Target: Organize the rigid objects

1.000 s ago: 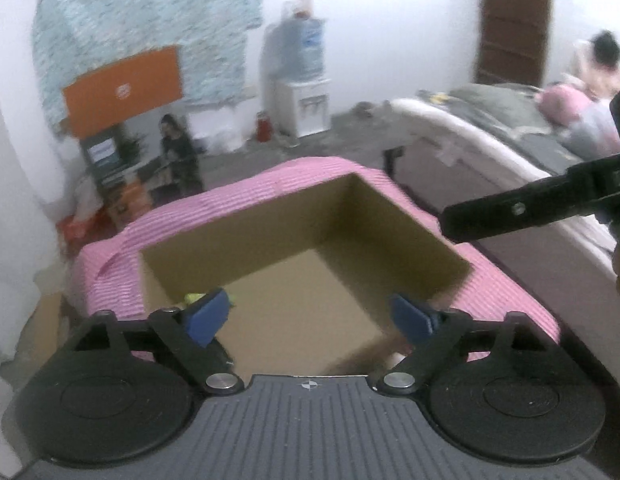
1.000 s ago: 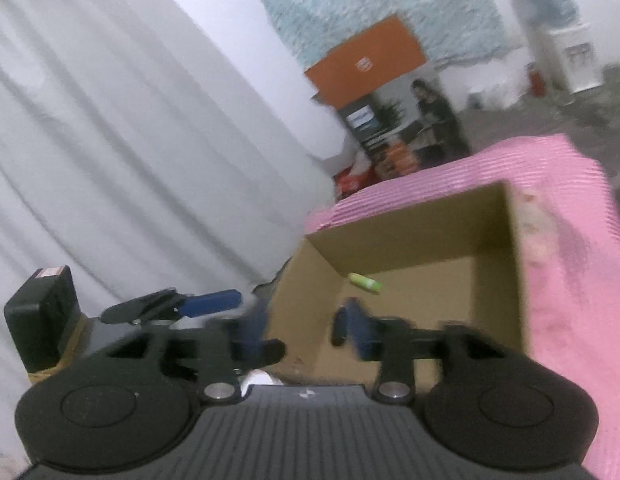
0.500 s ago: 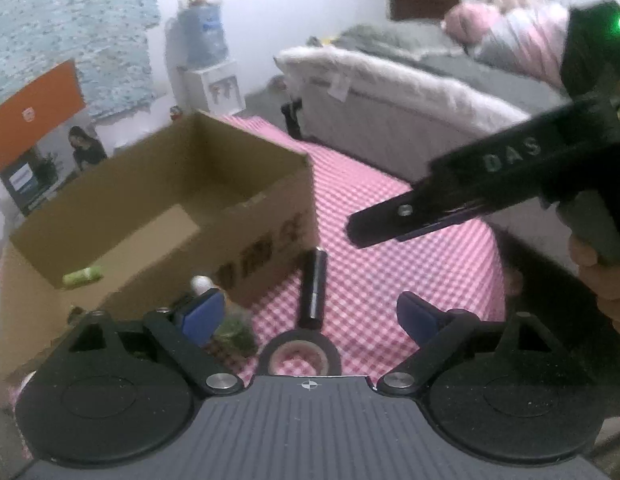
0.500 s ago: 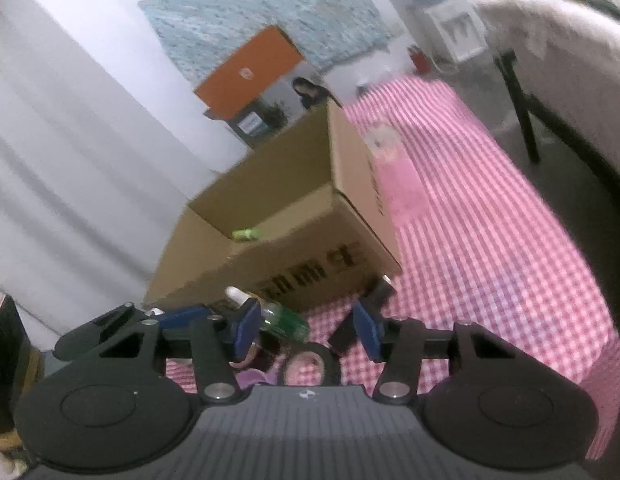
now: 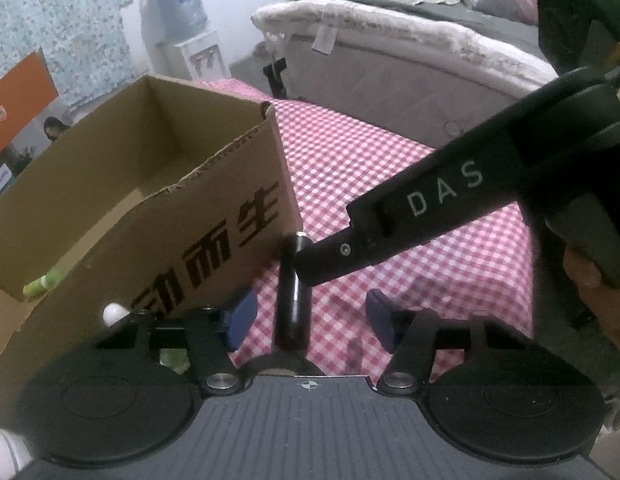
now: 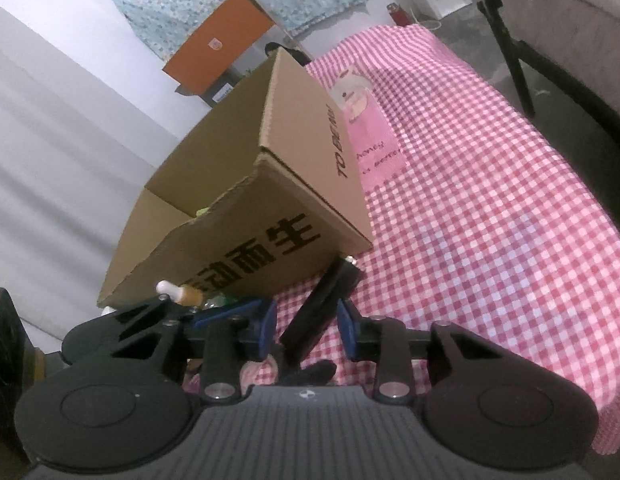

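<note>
right gripper (image 6: 305,326) jaws have just been closing round the black cylinder (image 6: 322,308), pads not pressing yet. left gripper (image 5: 307,318) half open, straddling the same cylinder (image 5: 291,304), holding nothing. it lies on the checked cloth (image 6: 490,208) against the cardboard box (image 6: 245,248). we grip mid-body, square. a second ago both hung over the box.
</note>
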A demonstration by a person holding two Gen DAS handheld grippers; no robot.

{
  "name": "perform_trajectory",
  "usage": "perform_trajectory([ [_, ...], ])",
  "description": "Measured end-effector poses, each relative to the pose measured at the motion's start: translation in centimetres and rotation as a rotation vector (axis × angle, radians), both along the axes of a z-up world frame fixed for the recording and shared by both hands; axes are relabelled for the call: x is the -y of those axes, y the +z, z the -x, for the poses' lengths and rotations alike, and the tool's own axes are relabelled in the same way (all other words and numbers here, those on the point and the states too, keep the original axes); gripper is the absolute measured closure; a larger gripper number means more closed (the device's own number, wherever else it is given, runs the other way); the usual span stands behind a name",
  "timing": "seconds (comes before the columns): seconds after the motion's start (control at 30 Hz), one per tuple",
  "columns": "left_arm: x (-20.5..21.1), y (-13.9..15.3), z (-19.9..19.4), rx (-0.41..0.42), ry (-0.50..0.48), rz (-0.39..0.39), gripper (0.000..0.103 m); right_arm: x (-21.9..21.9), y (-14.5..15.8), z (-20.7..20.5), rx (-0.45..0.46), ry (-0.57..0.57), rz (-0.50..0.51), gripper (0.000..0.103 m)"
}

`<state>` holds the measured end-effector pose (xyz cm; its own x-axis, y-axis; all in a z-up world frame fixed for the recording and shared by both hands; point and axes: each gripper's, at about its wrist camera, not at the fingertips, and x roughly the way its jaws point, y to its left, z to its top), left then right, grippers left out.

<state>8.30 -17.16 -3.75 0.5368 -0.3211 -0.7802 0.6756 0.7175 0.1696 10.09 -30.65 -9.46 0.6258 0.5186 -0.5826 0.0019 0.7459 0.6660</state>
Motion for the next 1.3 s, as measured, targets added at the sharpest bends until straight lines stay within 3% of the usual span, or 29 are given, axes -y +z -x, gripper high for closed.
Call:
perform_trajectory([
  [0.13, 0.6, -0.4, -1.1, -0.012, 0.015, -0.025, 0.057, 0.2, -0.6, -1.0, -0.008, 0.009, -0.008, 0.069],
  [0.47, 1.0, -1.4, -2.8, -0.066, 0.036, -0.059, 0.072, 0.7, -1.8, -2.9, -0.042, 0.029, -0.028, 0.074],
  [0.53, 0.9, -1.3, -3.0, -0.072, 0.036, -0.058, 0.080, 0.6, -2.2, -3.2, -0.054, 0.032, -0.034, 0.075],
  [0.87, 0.6, -0.8, -2.2, -0.052, 0.026, -0.035, 0.081, 0.5, -3.5, -2.9, -0.066, 0.021, -0.089, 0.077],
  [1.17, -0.4, 2.6, 0.5, 0.027, 0.009, 0.049, 0.082, -0.5, 1.0, 0.6, 0.028, 0.010, -0.047, 0.079],
  [1.3, -0.9, 2.8, 1.1, 0.040, 0.012, 0.068, 0.086, -1.0, 2.2, 1.5, 0.057, 0.005, -0.026, 0.080],
])
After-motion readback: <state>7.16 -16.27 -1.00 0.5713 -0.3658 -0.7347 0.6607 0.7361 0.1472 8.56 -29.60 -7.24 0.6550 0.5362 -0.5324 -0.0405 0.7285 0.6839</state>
